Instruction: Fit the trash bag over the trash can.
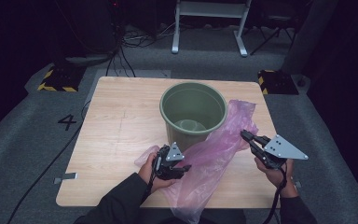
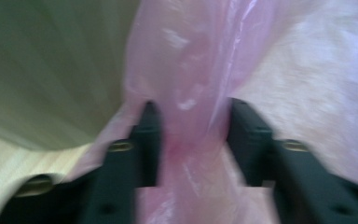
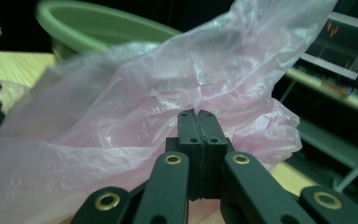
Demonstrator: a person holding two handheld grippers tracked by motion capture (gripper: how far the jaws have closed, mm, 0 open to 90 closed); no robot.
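Note:
A green bucket (image 1: 193,114) stands upright near the middle of the wooden table (image 1: 116,130). A thin pink plastic bag (image 1: 214,154) lies from the table's front edge up past the bucket's right side. My left gripper (image 1: 185,167) is at the bag's lower left part; in the left gripper view (image 2: 193,119) its jaws stand open with a fold of the pink bag (image 2: 191,70) between them and the bucket wall (image 2: 51,70) at left. My right gripper (image 1: 244,135) is shut on the bag's right edge; its closed jaws (image 3: 198,114) pinch the film of the pink bag (image 3: 168,84), which rises crumpled before the bucket rim (image 3: 98,23).
The left half of the table is bare wood. On the floor beyond stand a white desk frame (image 1: 209,28) and two yellow-black striped blocks (image 1: 58,79) (image 1: 277,81). A cable (image 1: 51,163) runs along the table's left side.

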